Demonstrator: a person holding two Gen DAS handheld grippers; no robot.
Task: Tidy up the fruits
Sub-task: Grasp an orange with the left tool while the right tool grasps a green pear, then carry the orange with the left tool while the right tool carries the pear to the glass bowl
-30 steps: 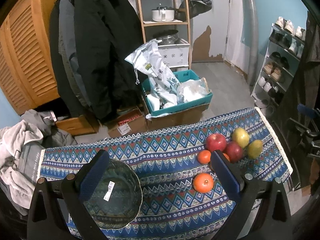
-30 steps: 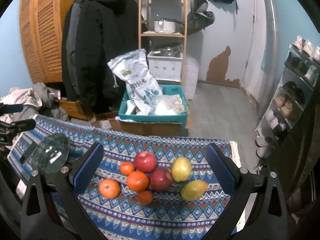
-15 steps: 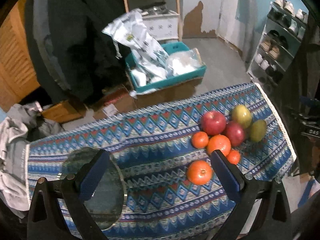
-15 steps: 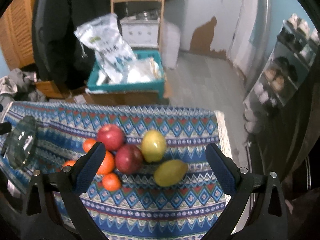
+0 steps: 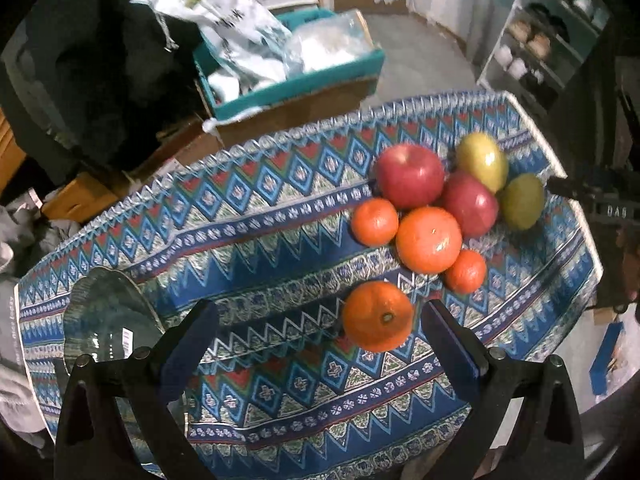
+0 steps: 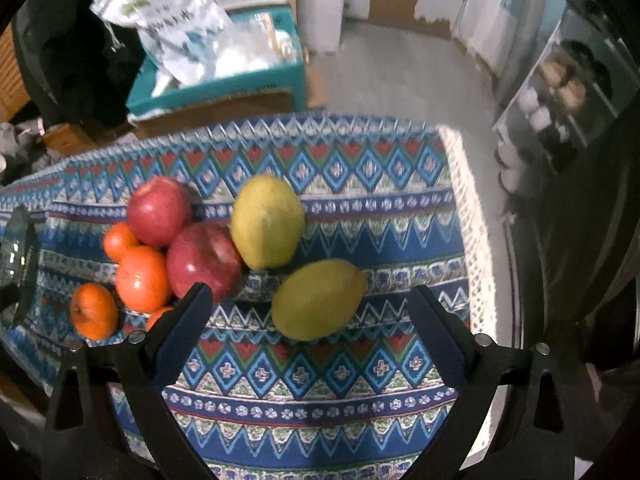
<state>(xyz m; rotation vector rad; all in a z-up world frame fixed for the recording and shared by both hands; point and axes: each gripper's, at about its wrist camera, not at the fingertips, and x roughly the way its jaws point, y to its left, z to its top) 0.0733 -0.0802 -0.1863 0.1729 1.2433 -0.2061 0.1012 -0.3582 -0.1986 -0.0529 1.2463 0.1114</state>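
Several fruits lie on a patterned blue cloth (image 5: 280, 240). My left gripper (image 5: 320, 344) is open, just above and short of a lone orange (image 5: 378, 316). Beyond it lie a big orange (image 5: 428, 239), two small oranges (image 5: 375, 221), two red apples (image 5: 410, 176) and two yellow-green fruits (image 5: 482, 162). A clear glass bowl (image 5: 108, 320) sits at the left. My right gripper (image 6: 312, 340) is open, with a yellow-green fruit (image 6: 318, 300) lying just ahead between its fingers. A second yellow-green fruit (image 6: 268, 226) and a red apple (image 6: 206, 260) lie behind it.
The table's far edge drops to a teal crate (image 5: 296, 84) with bags on cardboard boxes. The cloth's white fringe (image 6: 472, 220) marks the right edge. A shoe rack (image 6: 560, 92) stands at right. Clothes (image 5: 16, 232) lie at left.
Both grippers have moved forward and down toward the fruits. The lone orange now lies near the left fingers, and the lower yellow-green fruit lies between the right fingers. Both stay open.
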